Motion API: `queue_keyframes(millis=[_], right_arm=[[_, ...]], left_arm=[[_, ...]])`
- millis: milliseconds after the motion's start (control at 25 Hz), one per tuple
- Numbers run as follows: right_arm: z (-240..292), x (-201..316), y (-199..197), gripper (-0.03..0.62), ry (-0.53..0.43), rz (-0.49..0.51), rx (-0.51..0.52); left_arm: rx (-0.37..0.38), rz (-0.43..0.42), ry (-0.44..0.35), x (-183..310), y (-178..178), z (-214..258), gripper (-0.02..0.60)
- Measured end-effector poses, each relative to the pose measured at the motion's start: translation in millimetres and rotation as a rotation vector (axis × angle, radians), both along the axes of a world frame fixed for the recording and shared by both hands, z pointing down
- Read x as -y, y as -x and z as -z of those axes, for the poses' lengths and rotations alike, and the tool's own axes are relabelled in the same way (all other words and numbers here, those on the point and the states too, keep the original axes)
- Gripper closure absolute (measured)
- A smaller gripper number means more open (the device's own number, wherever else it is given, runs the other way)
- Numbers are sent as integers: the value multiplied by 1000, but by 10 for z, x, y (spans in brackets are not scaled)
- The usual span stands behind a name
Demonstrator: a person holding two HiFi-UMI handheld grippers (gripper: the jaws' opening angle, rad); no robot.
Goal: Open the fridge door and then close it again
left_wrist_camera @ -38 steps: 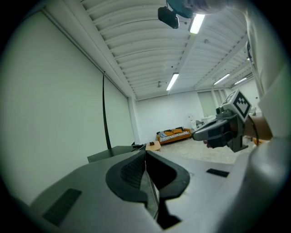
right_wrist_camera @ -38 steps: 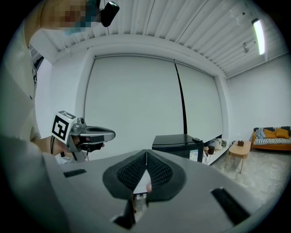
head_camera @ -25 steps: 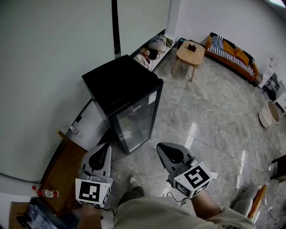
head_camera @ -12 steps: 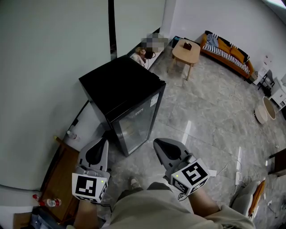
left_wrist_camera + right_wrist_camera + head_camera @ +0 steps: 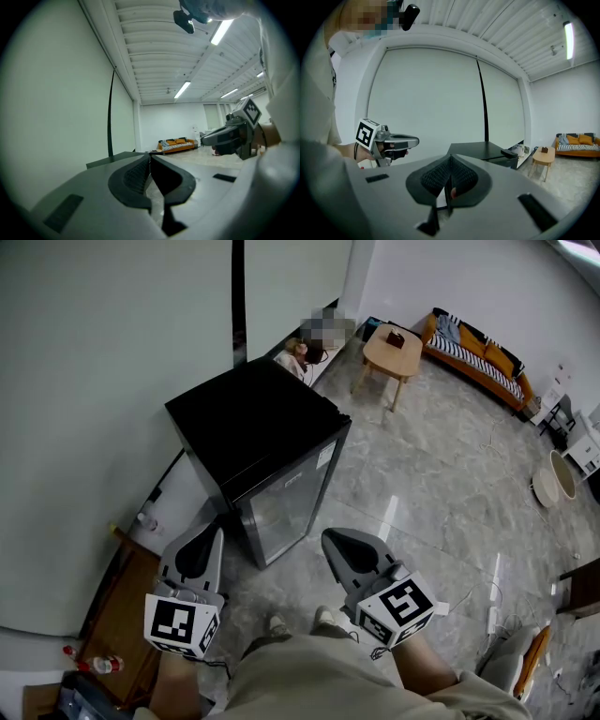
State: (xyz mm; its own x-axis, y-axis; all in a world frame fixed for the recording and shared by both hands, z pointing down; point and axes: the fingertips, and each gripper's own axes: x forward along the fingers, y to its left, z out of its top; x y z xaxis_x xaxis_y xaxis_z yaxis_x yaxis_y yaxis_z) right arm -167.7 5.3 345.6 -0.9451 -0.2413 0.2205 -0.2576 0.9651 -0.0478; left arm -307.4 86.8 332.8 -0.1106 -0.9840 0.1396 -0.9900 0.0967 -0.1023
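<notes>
Floor (image 5: 441, 474) of grey marbled tile runs out from the fridge to the far end of the room. A pale wall (image 5: 103, 362) stands right behind the fridge, with a dark vertical strip in it.

The fridge (image 5: 246, 418) is a low black box, upright, its back near that wall. Its glass door (image 5: 286, 504) is shut flush against the body.

A long orange sofa (image 5: 473, 345) sits well beyond the fridge, against the far wall. A small wooden table (image 5: 394, 348) stands between the fridge and the sofa, closer to the sofa. A brown wooden cabinet (image 5: 122, 601) is left of the fridge, along the same wall. A pale round basin (image 5: 546, 486) lies on the floor well off to the fridge's door side.

The left gripper (image 5: 214, 532) is held near the fridge's nearest corner, apart from it. Its jaws are pressed together with nothing between them. The right gripper (image 5: 330, 540) is held out in front of the door, also clear of it. Its jaws are likewise pressed together and empty. Both point roughly level toward the fridge.

A small clear bottle (image 5: 145, 519) stands on a white ledge (image 5: 192, 493) just left of the fridge.
</notes>
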Motion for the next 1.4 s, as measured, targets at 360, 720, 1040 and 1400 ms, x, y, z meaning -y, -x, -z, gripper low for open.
queue_keyframes(millis=[360, 720, 1040, 1400], right_arm=[[65, 259, 108, 597, -5, 40, 25], [-17, 369, 134, 597, 32, 110, -1], [-105, 516, 185, 597, 39, 139, -11], [-248, 618, 298, 597, 57, 163, -47]], left_arm=[[9, 1, 55, 227, -15, -75, 526], [-18, 28, 93, 478, 75, -360, 413], [-7, -2, 115, 702, 161, -433, 373], [-38, 18, 147, 865, 403, -622, 362]])
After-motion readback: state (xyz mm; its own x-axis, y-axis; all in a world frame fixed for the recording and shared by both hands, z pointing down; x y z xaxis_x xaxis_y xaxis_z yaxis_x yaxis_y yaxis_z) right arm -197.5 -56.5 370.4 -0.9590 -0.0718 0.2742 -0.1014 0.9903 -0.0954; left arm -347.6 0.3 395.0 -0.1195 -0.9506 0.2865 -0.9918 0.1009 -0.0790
